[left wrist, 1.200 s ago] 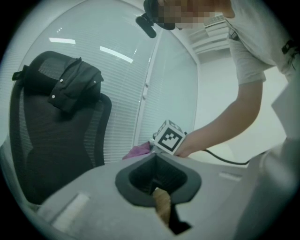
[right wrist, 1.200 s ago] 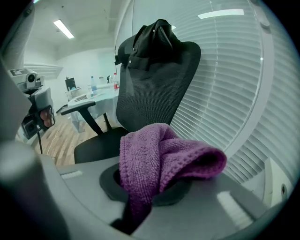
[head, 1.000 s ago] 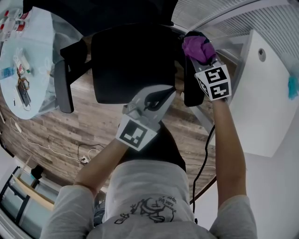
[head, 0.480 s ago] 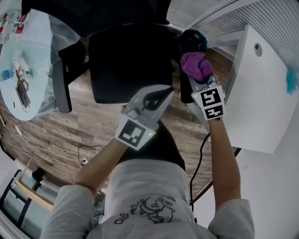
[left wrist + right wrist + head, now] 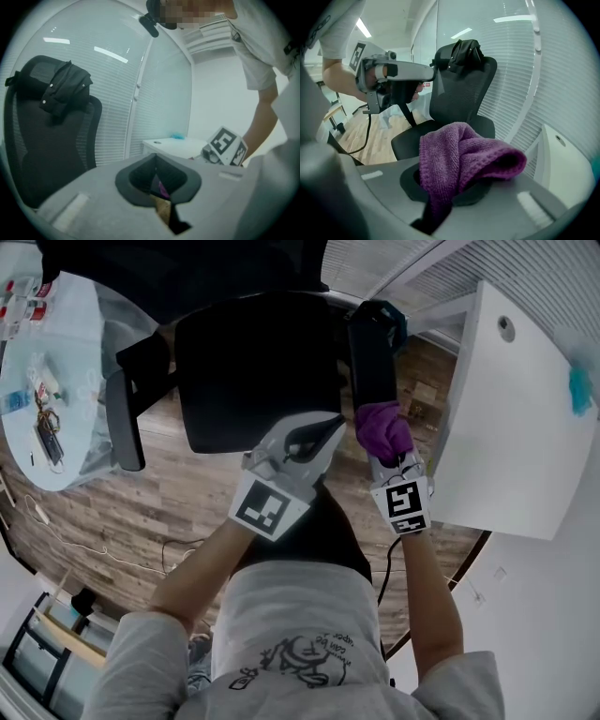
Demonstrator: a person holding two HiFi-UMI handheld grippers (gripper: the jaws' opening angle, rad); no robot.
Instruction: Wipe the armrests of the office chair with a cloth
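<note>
Over at the chair [image 5: 253,371], looking down from the head cam, both forearms were reaching forward and down from the body. Right arm was stretched nearly straight, with the right claw [image 5: 389,460] pointing at the near end of the right armrest [image 5: 370,362]. That claw was clamped tight on the cloth [image 5: 382,427], purple and bunched up. In its own view the cloth [image 5: 459,159] spilled out of the closed jaws in a fat fold and covered the tips completely. The wad sat right on the front tip of that armrest, though I couldn't swear it was actually touching.

Left arm was bent at the elbow and angled in toward the middle, so the left claw [image 5: 314,435] hung over the front edge of the seat, just beside the cloth. Its jaws [image 5: 161,187] were together with only a thin slit between them and nothing gripped. From the right claw's cam I could see the left claw [image 5: 431,72] held out level in front of the chair back [image 5: 459,89].

Left armrest [image 5: 124,432] was well off on the other side, nobody near it.
</note>
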